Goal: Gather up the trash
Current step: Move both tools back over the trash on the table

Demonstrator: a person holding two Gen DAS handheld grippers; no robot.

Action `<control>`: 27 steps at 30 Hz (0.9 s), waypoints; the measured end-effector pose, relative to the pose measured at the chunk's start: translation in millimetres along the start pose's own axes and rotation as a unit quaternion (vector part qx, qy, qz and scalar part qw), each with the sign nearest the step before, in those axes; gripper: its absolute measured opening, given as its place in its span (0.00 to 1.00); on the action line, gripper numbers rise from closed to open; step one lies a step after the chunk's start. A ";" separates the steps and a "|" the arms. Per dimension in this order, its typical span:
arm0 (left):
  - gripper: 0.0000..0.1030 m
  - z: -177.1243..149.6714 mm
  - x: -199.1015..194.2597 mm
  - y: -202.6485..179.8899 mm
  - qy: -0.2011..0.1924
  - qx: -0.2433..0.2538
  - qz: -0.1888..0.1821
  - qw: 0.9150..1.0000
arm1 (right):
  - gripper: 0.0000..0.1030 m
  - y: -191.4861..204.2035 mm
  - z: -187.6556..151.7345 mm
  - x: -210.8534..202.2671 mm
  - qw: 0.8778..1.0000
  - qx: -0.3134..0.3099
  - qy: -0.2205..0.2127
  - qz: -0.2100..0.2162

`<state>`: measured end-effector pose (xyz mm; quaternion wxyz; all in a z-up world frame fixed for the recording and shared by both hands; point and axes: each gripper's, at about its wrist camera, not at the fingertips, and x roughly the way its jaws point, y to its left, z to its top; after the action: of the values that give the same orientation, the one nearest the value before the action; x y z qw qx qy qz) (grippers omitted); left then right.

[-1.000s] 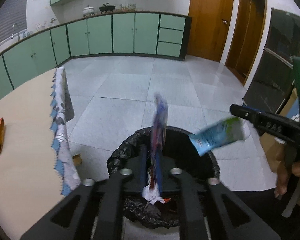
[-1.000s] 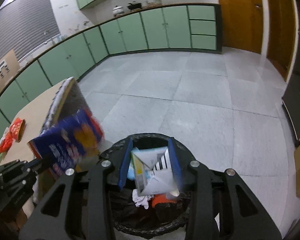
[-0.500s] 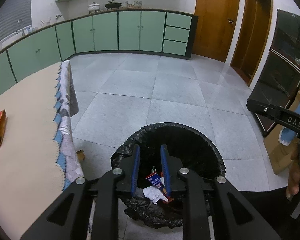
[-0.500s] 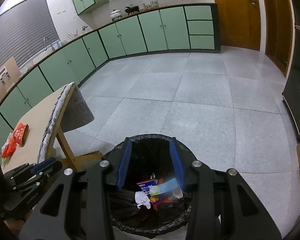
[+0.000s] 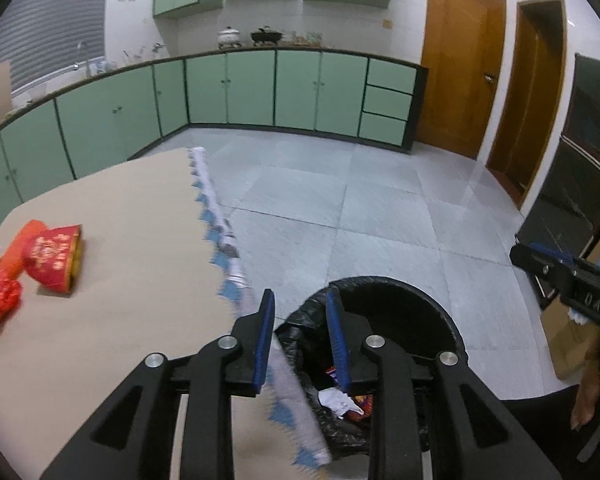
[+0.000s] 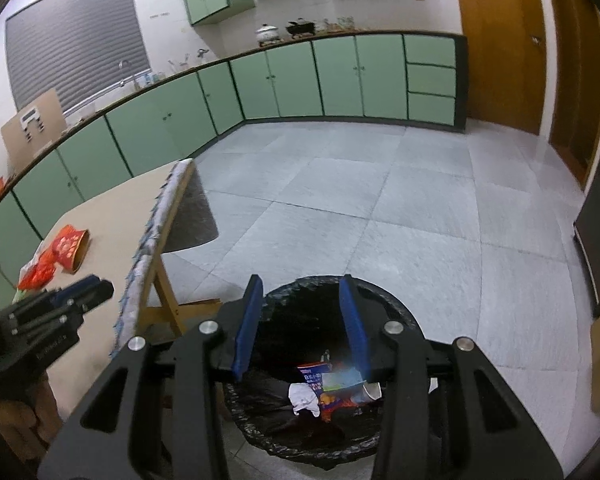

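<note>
A black-lined trash bin [image 6: 396, 312] stands on the floor by the table; it also shows in the left wrist view [image 5: 420, 300]. Inside lie a blue snack packet [image 6: 314, 374], a white crumpled tissue [image 6: 302, 396] and other wrappers. My right gripper [image 6: 302, 320] is open and empty above the bin. My left gripper [image 5: 300, 340] is open and empty over the table's edge beside the bin. A red packet [image 5: 52, 258] and other red wrappers [image 5: 0, 298] lie on the table [image 5: 140, 248] at the left.
A patterned cloth edge [image 5: 220, 232] hangs along the table's side. The table's wooden leg [image 6: 164, 292] stands next to the bin. Green cabinets [image 5: 260, 92] line the far wall. A cardboard box [image 5: 572, 344] sits on the floor at right.
Both grippers let go of their trash, the blue packet and the white carton, into the bin. My left gripper has since swung left toward the table.
</note>
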<state>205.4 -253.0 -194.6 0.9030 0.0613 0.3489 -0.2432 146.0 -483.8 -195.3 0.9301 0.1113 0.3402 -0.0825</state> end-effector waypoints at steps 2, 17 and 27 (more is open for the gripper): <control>0.26 0.3 -9.8 8.6 -0.006 -0.005 0.005 1.000 | 0.38 13.7 1.9 -2.4 1.000 -0.007 -0.002 0.006; 0.30 -26.4 -95.2 133.9 -0.050 -0.063 0.125 0.989 | 0.42 146.3 11.9 3.5 0.992 -0.083 0.001 0.097; 0.31 -58.1 -137.4 240.6 -0.067 -0.115 0.205 0.970 | 0.51 254.3 14.3 25.3 0.979 -0.126 0.009 0.157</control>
<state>198.8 28.1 -161.7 0.9557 0.0109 0.2936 -0.0150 232.2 -245.0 -162.8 0.9350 0.0455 0.3344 0.1093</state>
